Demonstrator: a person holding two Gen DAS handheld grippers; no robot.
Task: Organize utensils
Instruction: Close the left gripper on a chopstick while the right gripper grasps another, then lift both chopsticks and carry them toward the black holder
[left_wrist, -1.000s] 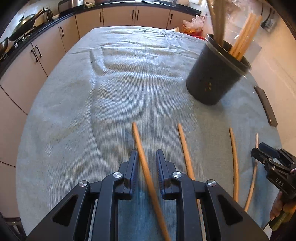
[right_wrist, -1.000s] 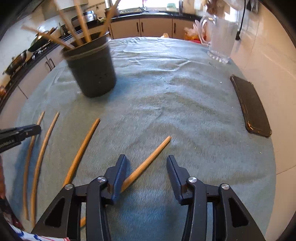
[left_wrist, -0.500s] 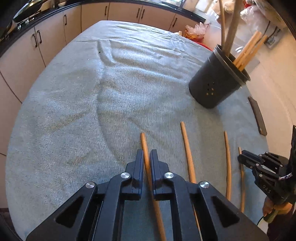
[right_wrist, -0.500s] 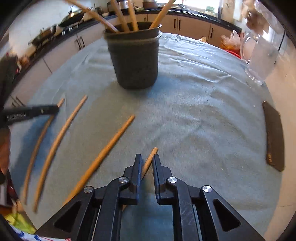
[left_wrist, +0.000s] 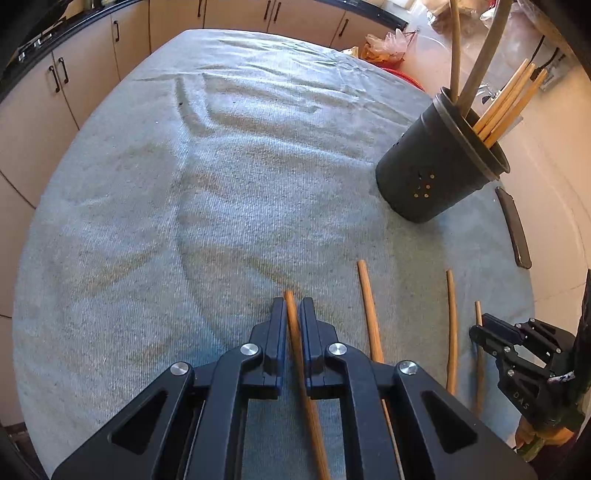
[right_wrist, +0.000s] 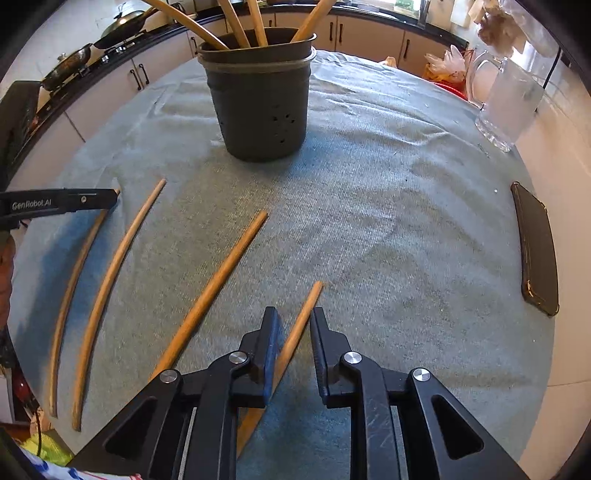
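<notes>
Four wooden sticks lie side by side on the cloth-covered table (right_wrist: 369, 192). One stick (right_wrist: 295, 328) runs between the fingers of the right gripper (right_wrist: 293, 332); a second stick (right_wrist: 218, 280) lies just to its left, and two more (right_wrist: 107, 280) farther left. The utensil holder (right_wrist: 260, 99) stands ahead, with sticks in it. A phone (right_wrist: 535, 251) lies to the right, a glass jug (right_wrist: 506, 99) ahead-right. The left gripper (left_wrist: 293, 317) straddles another stick (left_wrist: 295, 339).

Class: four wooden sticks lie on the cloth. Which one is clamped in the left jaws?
The leftmost stick in the left wrist view: it alone runs between shut jaws.
</notes>
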